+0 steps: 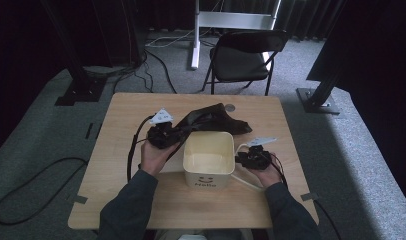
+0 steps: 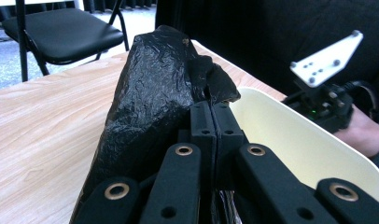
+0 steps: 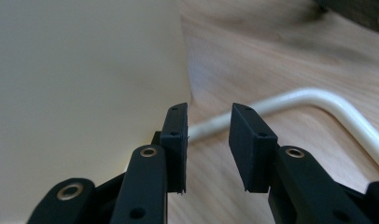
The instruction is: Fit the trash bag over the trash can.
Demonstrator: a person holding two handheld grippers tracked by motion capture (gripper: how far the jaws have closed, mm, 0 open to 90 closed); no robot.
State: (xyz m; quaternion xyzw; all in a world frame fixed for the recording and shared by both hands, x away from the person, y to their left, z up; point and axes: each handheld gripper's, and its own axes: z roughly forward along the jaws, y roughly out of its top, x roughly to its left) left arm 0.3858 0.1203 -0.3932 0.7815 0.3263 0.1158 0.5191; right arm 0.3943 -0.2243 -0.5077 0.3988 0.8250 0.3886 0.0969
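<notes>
A cream plastic bin (image 1: 206, 179) with a smiley and lettering on its front stands at the middle of the wooden table. A crumpled black plastic bag (image 1: 213, 120) lies behind it and reaches its far left corner. My left gripper (image 1: 180, 133) is shut on a fold of the bag (image 2: 150, 98), its jaws (image 2: 214, 114) pressed together just above the bin's rim (image 2: 290, 135). My right gripper (image 1: 237, 159) sits beside the bin's right wall (image 3: 85, 84). Its jaws (image 3: 208, 127) are open, nothing between them. The bin's white handle (image 3: 327, 105) lies on the table beyond.
A black folding chair (image 1: 241, 55) stands past the table's far edge. Cables trail from both grippers across the table (image 1: 131, 200) and the grey carpet at the left. Dark stand feet sit on the floor at both sides.
</notes>
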